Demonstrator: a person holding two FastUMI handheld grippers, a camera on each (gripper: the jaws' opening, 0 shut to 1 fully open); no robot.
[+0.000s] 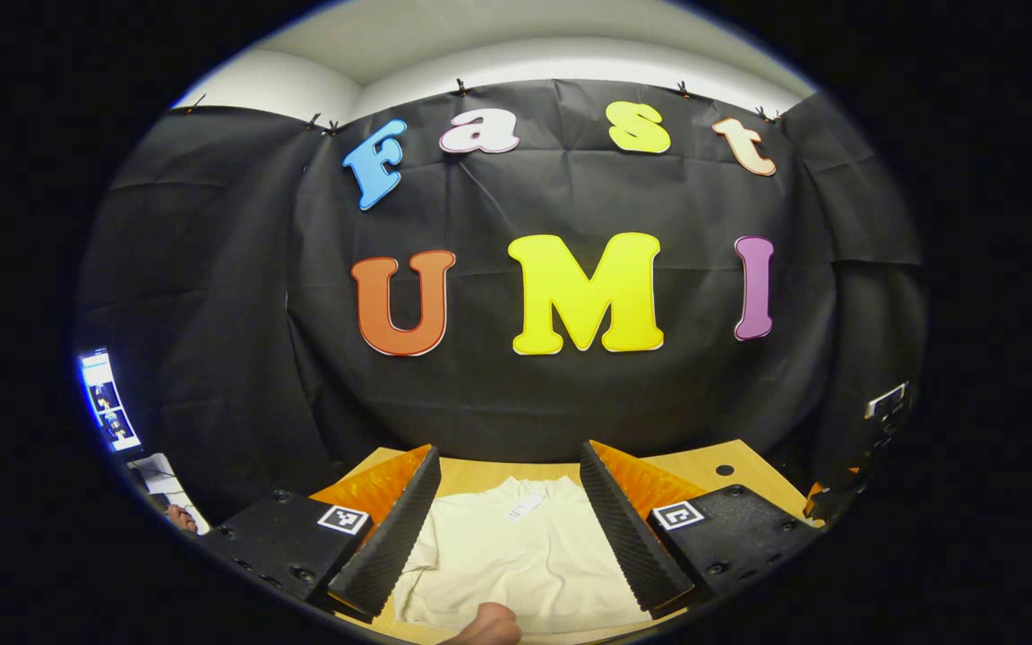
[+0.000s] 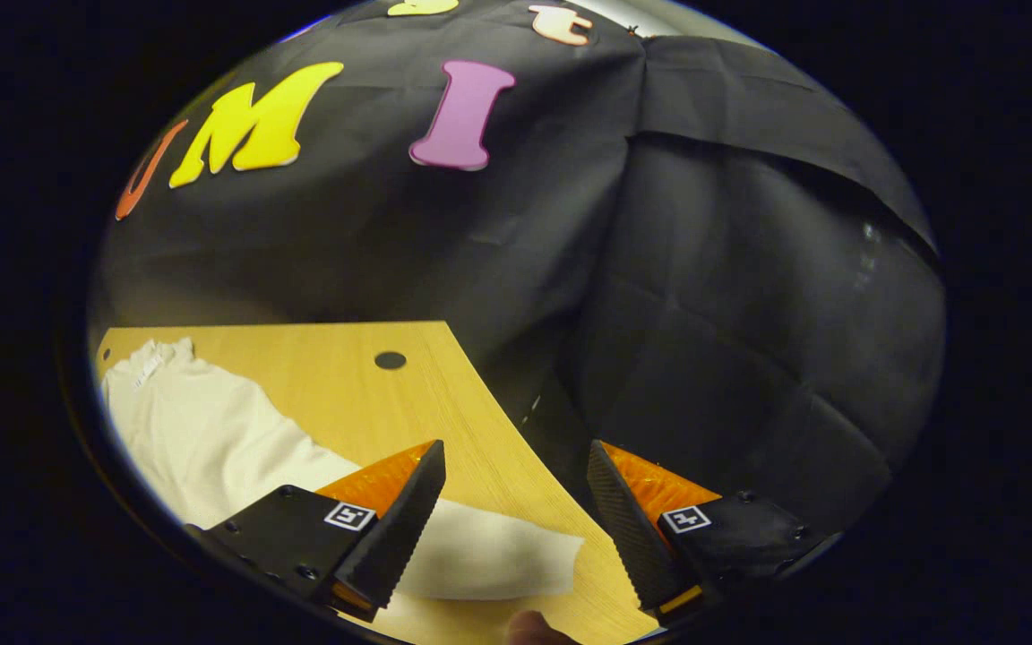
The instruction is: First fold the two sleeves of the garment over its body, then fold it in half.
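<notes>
- Garment (image 1: 516,555): we log it flat on the wooden table (image 2: 364,394), a sleeve (image 2: 498,560) spread sideways.
- Left gripper (image 1: 509,524): jaws wide, above the garment's body.
- Right gripper (image 2: 516,528): jaws wide, above the sleeve.

Right gripper (image 2: 516,528) held above the right edge of the wooden tabletop (image 2: 373,403), jaws wide apart, nothing between them. Cream garment (image 2: 202,439) lies flat toward the left edge; one sleeve (image 2: 498,560) extends under the gripper. Small dark hole (image 2: 390,360) near the far edge.
</notes>
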